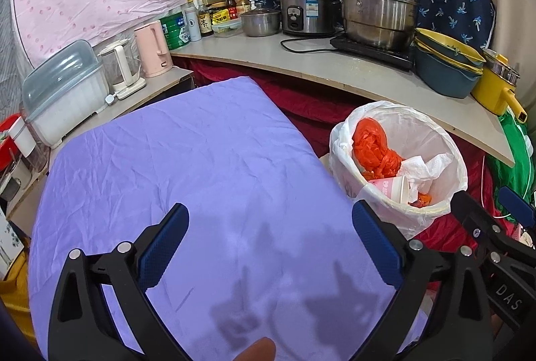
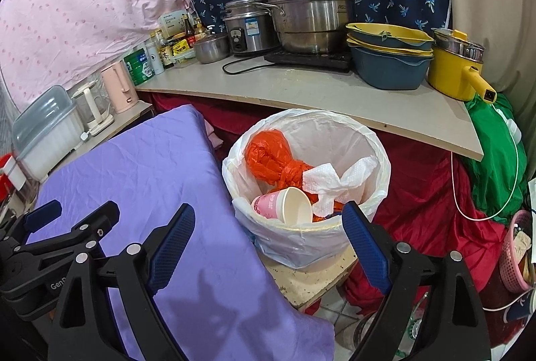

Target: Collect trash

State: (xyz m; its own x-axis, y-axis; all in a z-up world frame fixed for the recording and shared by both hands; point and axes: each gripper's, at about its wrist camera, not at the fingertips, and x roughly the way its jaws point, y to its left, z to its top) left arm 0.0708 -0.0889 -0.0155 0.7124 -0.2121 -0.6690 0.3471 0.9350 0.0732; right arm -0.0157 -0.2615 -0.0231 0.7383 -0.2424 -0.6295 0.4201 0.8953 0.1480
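Note:
A white-lined trash bin (image 2: pixel 301 240) stands right of a table covered in purple cloth (image 1: pixel 187 166). In the bin lie an orange plastic bag (image 2: pixel 268 156), a crumpled white tissue (image 2: pixel 331 183) and a pink paper cup (image 2: pixel 284 203). The bin also shows in the left wrist view (image 1: pixel 418 213), with the orange bag (image 1: pixel 372 146) and the cup (image 1: pixel 392 187). My left gripper (image 1: pixel 269 227) is open and empty above the purple cloth. My right gripper (image 2: pixel 269 227) is open and empty, just before the bin's near rim. It also shows at the right of the left wrist view (image 1: pixel 485 210).
A counter (image 2: pixel 301 93) behind the bin holds steel pots (image 2: pixel 311 2), a rice cooker (image 2: pixel 248 26), blue and yellow basins (image 2: pixel 388 59), a yellow pot (image 2: pixel 452 66) and bottles. Kettles (image 1: pixel 152 49) and a plastic box (image 1: pixel 63 86) stand left. Red cloth (image 2: pixel 418 210) and a pink basket (image 2: pixel 516 254) lie right.

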